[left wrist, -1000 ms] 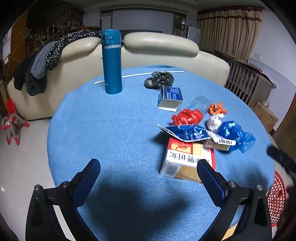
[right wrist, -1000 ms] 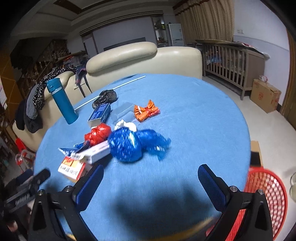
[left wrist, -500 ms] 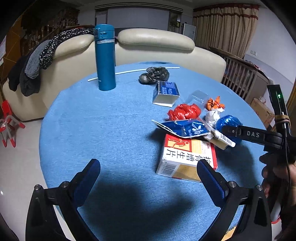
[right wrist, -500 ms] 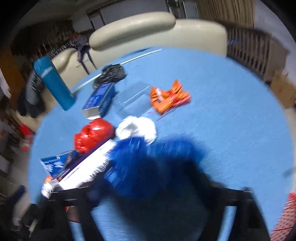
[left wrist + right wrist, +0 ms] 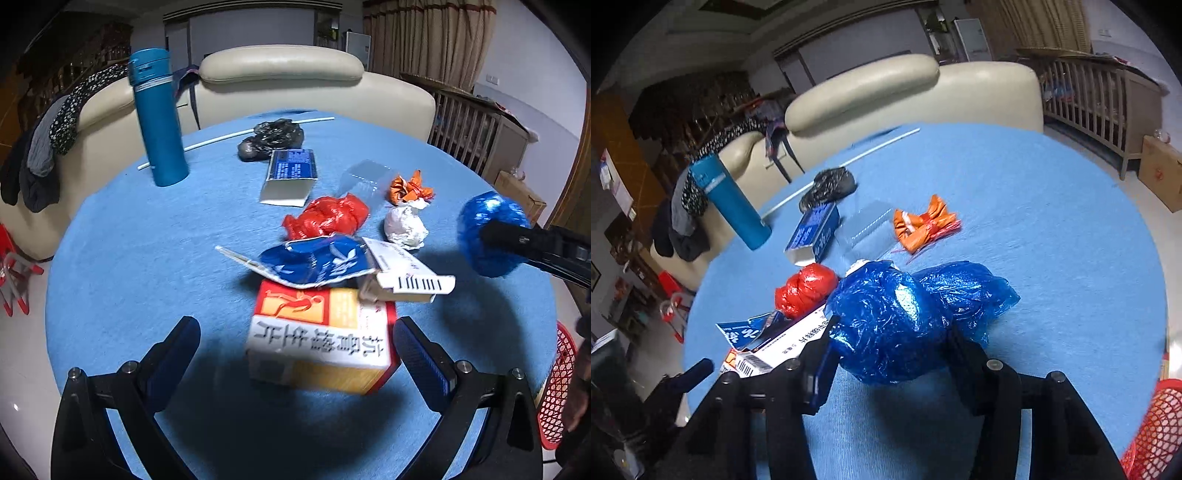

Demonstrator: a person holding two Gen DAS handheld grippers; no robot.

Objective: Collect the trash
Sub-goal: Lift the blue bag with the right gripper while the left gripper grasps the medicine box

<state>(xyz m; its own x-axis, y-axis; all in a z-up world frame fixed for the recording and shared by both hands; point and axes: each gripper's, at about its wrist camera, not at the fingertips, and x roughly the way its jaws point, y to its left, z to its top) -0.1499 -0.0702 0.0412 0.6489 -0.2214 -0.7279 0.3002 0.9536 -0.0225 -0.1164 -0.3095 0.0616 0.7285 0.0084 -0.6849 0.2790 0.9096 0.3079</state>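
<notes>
The left gripper (image 5: 295, 354) has edged closer over the table (image 5: 129, 258), its fingers spread wide and holding nothing, with the orange-and-white box (image 5: 321, 339) now between them. To its right, the right gripper (image 5: 890, 354), wide apart a second ago, has closed on the crumpled blue bag (image 5: 886, 317) and raised it off the cloth, near the red basket (image 5: 1152, 432).

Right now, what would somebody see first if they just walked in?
Probably the shiny blue plastic bag, squeezed between the fingers of the right gripper at the table's near edge. Next, the red and yellow box lying just ahead of the open left gripper, and the tall teal bottle standing at the far side.
</notes>
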